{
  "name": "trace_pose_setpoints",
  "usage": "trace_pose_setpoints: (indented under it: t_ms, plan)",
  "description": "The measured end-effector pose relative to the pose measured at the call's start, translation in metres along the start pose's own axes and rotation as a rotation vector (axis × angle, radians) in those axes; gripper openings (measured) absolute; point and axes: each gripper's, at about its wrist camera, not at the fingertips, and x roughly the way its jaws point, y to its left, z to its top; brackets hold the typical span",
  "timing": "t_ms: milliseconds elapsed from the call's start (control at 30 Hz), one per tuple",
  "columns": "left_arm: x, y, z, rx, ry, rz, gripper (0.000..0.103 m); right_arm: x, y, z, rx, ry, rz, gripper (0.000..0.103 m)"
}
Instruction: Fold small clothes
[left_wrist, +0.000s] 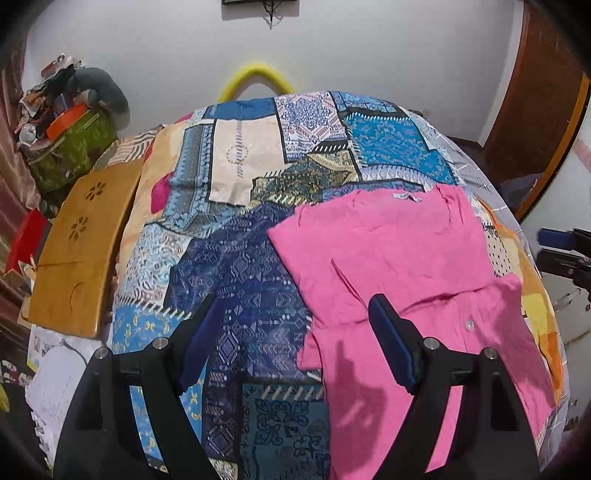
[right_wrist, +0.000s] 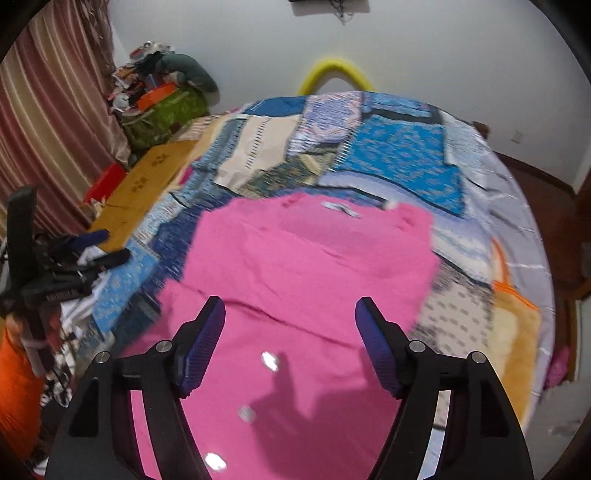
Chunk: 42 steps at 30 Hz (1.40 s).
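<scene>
Pink shirt, part-folded on patchwork bedspread; my left gripper and right gripper both wide, empty; I'd pinch its hem evenly next.

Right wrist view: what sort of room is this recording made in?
Most likely a bedroom at home. A pink garment lies spread on a bed covered with a patchwork bedspread, striped curtains hang along the left, and a cluttered green box of belongings sits in the corner.
</scene>
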Motion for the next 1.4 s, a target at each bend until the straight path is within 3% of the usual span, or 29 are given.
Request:
trace_pose_setpoints:
  t_ms: [300, 567, 833, 1033, 1133, 1167, 1400]
  plan:
    - [0.019, -0.002, -0.044, -0.036, 0.128, -0.028, 0.081, -0.010, -0.065, -0.066, 0.164, 0.070, -0.076, 0.070]
    - [0.037, -0.003, -0.082, -0.068, 0.232, -0.048, 0.081, 0.008, -0.086, -0.121, 0.278, 0.131, -0.025, 0.070]
    - [0.039, -0.016, -0.095, -0.094, 0.263, -0.148, 0.078, 0.031, -0.084, -0.140, 0.340, 0.132, 0.054, 0.069]
    - [0.035, -0.020, -0.097, -0.116, 0.261, -0.257, 0.041, 0.025, -0.081, -0.139, 0.336, 0.087, 0.063, 0.042]
    - [0.029, -0.029, -0.096, -0.076, 0.246, -0.264, 0.020, 0.021, -0.079, -0.138, 0.322, 0.072, 0.075, 0.020]
    - [0.027, -0.033, -0.096, -0.057, 0.239, -0.261, 0.009, 0.019, -0.078, -0.138, 0.317, 0.069, 0.080, 0.011]
    - [-0.005, -0.038, -0.080, -0.022, 0.101, -0.195, 0.005, -0.016, -0.063, -0.122, 0.256, -0.066, 0.113, 0.006]
